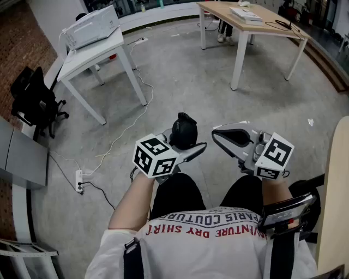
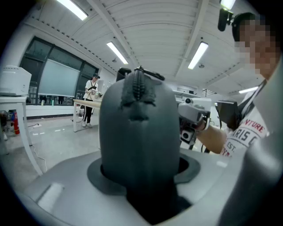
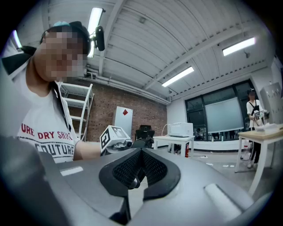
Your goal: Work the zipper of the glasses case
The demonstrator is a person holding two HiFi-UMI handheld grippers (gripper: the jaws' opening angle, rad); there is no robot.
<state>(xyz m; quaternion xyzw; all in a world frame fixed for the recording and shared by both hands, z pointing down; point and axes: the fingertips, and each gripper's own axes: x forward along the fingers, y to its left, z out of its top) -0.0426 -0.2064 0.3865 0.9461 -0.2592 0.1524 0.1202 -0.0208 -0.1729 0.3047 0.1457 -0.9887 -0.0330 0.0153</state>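
left hand-held gripper (image 1: 192,151) clamped on case (image 1: 184,131), held mid-air over lap, zipper (image 2: 139,88) facing up. right hand-held gripper (image 1: 217,136) pressed together, empty, near case. step: reaching for zipper. next: spread right jaws, pinch pull.

Glasses case (image 1: 184,131) sits upright between jaws of L gripper (image 1: 186,143). R gripper (image 1: 218,136) is just right of it, not touching. Behind-left: table (image 1: 101,52) w/ printer (image 1: 90,26) on top, chair (image 1: 32,98) left of it. 2nd table (image 1: 223,12) behind-right.
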